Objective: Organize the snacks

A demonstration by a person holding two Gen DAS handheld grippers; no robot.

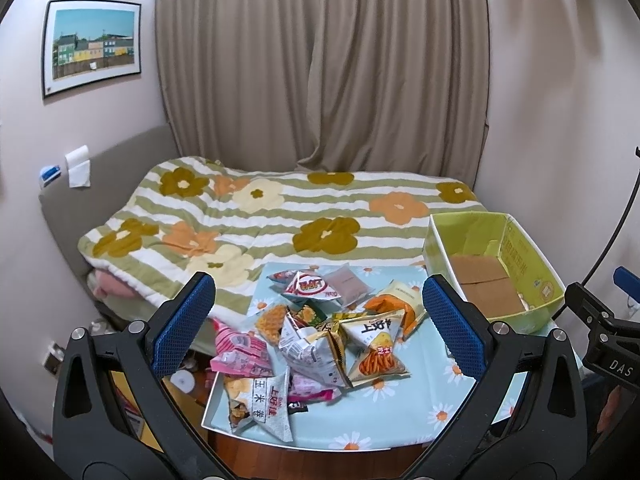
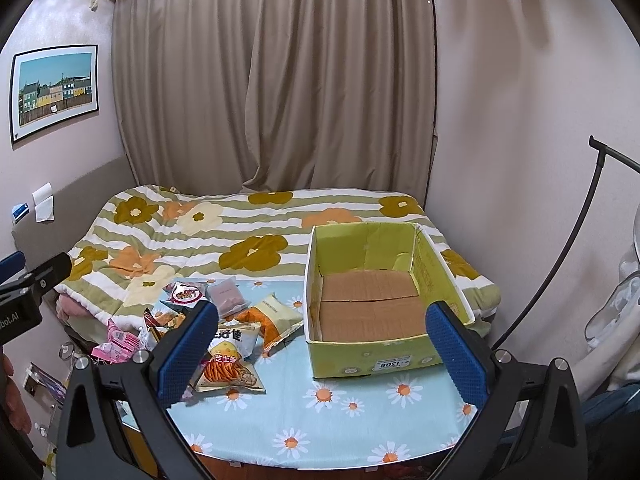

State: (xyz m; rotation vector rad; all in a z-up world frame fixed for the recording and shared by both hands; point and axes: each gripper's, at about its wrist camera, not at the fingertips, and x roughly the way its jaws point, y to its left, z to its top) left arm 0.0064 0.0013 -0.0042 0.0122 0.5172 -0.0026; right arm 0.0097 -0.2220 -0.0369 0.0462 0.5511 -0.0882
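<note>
Left gripper (image 1: 320, 320): fingers spread wide, nothing held between the blue pads (image 1: 182, 322). Right gripper (image 2: 322, 346): likewise spread, nothing pinched.

Snack packets (image 1: 316, 340) are seen heaped just ahead of the left fingers, framed in the gap between them, on a daisy-print tablecloth (image 1: 400, 420). From the right wrist the heap lies beside and beyond the left finger, partly hidden by it.

Handling, as judged: the packets are probably light, air-puffed foil or film, soft and crinkly, slippery on the flat faces, with brittle contents likely. A hold is best taken on a crimped seam or corner, where a gentle pinch should spare the crisps. The grey-white packet (image 1: 264, 404) nearest the left finger offers a free edge.

Appearance: a triangular packet with orange sticks (image 1: 376, 354), pink wrappers (image 1: 240, 354), a red-and-white pouch (image 1: 310, 288) farther on.

Beyond the right finger, a green cardboard box (image 2: 376, 354) is noted, open-topped, brown floor bare; nothing is yet sorted into it. Behind all, a flowered quilt (image 1: 260, 220) and curtain (image 1: 320, 60).
</note>
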